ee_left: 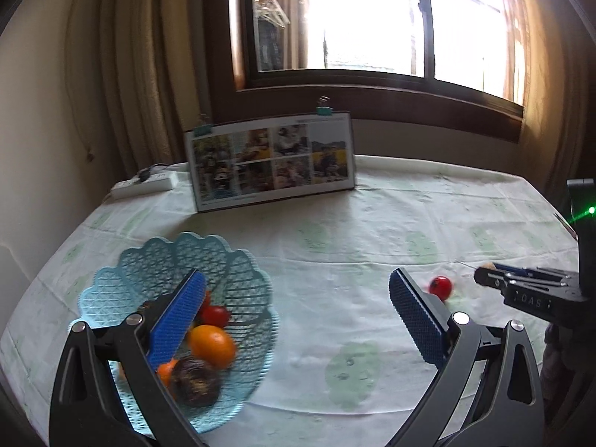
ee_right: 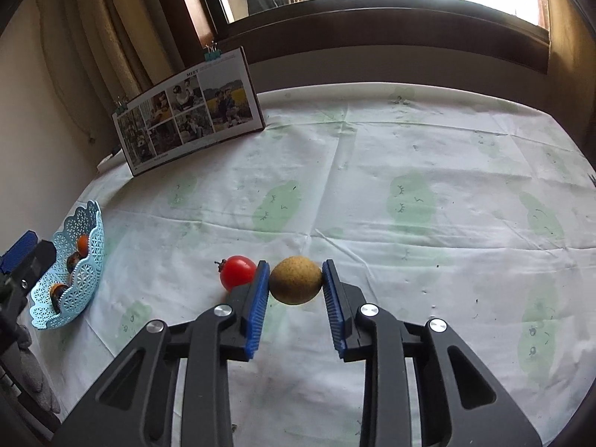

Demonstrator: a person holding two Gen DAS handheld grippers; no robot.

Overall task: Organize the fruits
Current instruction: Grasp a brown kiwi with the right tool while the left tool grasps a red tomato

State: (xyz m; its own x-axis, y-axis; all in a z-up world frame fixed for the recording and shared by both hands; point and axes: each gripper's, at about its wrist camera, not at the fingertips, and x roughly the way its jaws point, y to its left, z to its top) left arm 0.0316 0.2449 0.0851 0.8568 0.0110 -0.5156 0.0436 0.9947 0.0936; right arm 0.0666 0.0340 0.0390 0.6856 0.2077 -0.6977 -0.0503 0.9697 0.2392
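Observation:
My right gripper (ee_right: 295,266) is shut on a round yellow-brown fruit (ee_right: 295,286), held between its blue pads just above the tablecloth. A red cherry tomato (ee_right: 238,272) lies on the cloth against the outside of its left finger. In the left wrist view my left gripper (ee_left: 298,279) is open and holds nothing, its left finger over the blue lattice basket (ee_left: 149,260). The basket holds an orange (ee_left: 211,345), a small red tomato (ee_left: 215,316) and a dark brown fruit (ee_left: 193,380). That view also shows the right gripper (ee_left: 484,275) side-on, with the tomato (ee_left: 440,286) beside it.
A photo board (ee_left: 272,160) with binder clips leans upright at the table's back, and a white power strip (ee_left: 145,184) lies at the back left. The white cloth with green prints (ee_right: 409,193) covers the table. A window and curtains stand behind.

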